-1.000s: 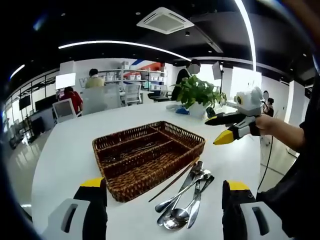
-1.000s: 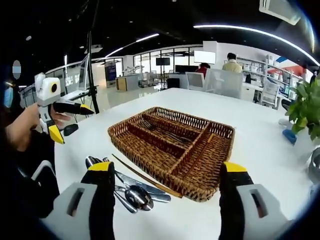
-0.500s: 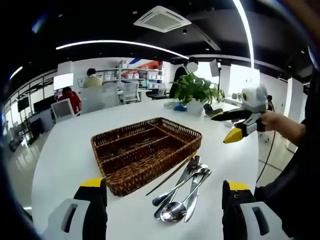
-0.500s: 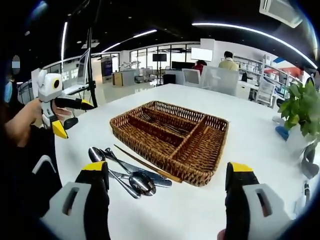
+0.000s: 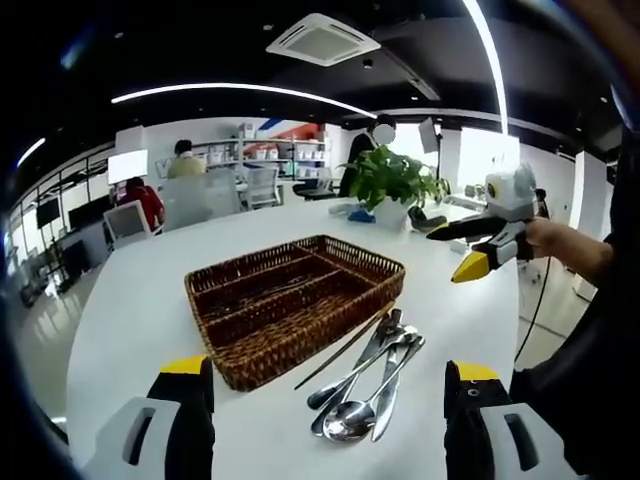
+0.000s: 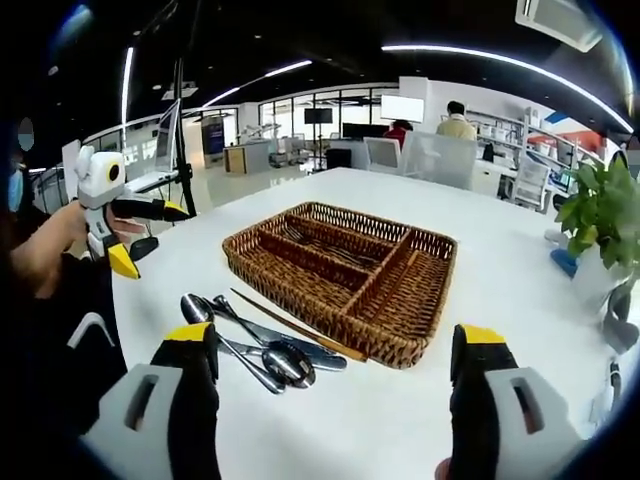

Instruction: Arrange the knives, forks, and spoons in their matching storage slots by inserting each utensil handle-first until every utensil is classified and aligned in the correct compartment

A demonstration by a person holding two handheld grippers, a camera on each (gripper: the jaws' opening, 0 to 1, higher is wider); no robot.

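Note:
A brown wicker tray [image 5: 296, 305] [image 6: 345, 278] with long compartments lies on the white table [image 5: 130, 310]; some utensils lie in its far slots. Loose spoons and knives [image 5: 365, 380] [image 6: 262, 345] sit in a pile beside the tray's near edge, with a thin brown stick [image 5: 345, 350] [image 6: 300, 326] between pile and tray. My left gripper [image 5: 325, 440] is open above the table's near edge, nothing between its jaws. My right gripper [image 6: 335, 420] is open too, empty; it also appears held in a hand at the right of the left gripper view [image 5: 470, 250]. The left gripper shows at the left of the right gripper view [image 6: 130, 235].
A potted green plant [image 5: 393, 185] [image 6: 600, 225] stands on the table beyond the tray, with a small blue thing [image 6: 566, 262] by it. Chairs, desks and seated people [image 5: 140, 195] fill the office behind. A tripod pole [image 6: 183, 150] stands off the table.
Both views shifted slightly as the hands moved; the right gripper stayed raised at the right. Tray and utensils have not moved, and both grippers remain open.

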